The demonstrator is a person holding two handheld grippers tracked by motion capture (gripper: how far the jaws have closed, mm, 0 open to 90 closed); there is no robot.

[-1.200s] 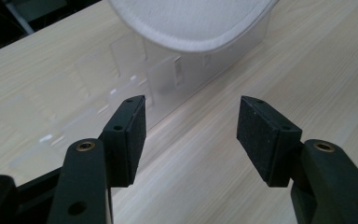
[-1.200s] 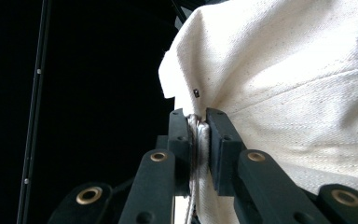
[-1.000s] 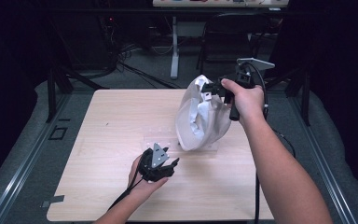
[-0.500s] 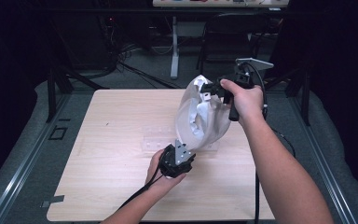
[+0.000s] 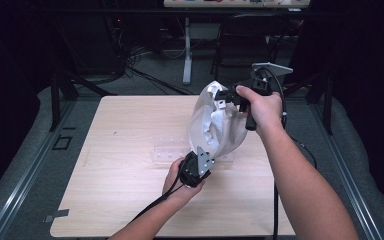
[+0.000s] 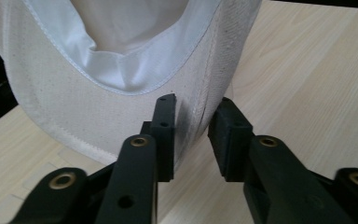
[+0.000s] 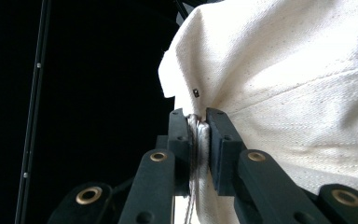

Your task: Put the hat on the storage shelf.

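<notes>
Cloth bag (image 5: 215,127) of cream canvas hangs above the wooden counter (image 5: 125,150), right of its middle. Right tongs (image 7: 197,122) are clamped on a bunched fold at its top. Left tongs (image 6: 193,123) stand apart, straddling its lower rim.

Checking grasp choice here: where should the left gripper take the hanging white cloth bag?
On the bag's stitched lower hem, from below: the right gripper holds its top pinched, so the hem hangs free, and the left gripper already has its open fingers either side of that edge.
</notes>
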